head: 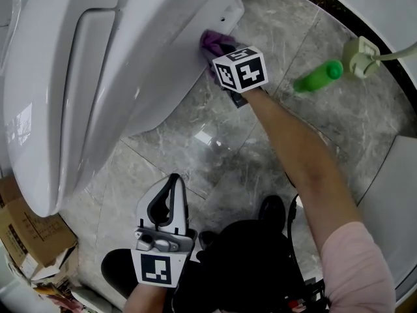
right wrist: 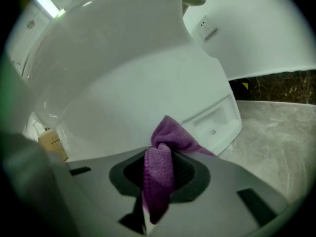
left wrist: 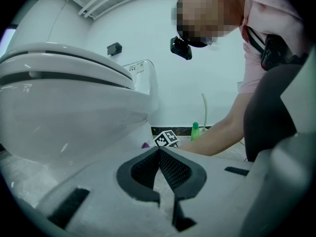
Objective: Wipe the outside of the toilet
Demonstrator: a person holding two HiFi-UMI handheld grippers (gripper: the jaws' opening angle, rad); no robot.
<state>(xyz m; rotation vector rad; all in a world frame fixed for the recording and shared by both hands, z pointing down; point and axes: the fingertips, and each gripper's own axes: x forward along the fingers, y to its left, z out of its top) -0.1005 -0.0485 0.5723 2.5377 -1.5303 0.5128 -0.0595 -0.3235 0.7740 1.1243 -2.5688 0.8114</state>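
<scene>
A white toilet (head: 130, 64) fills the upper left of the head view, its lid down. My right gripper (head: 218, 54) is shut on a purple cloth (head: 216, 43), which is pressed against the lower side of the toilet base. In the right gripper view the purple cloth (right wrist: 160, 167) is pinched between the jaws, in front of the toilet's base (right wrist: 148, 83). My left gripper (head: 171, 197) hangs low over the floor, away from the toilet, shut with nothing in it. The left gripper view shows the toilet bowl (left wrist: 69, 112) from the side, with the jaws meeting at their tips.
A green spray bottle (head: 318, 77) lies on the grey marble floor (head: 215, 142) to the right. A white plug and cable (head: 361, 56) sit beyond it. Cardboard boxes (head: 26, 233) stand at lower left. A white wall base curves along the right.
</scene>
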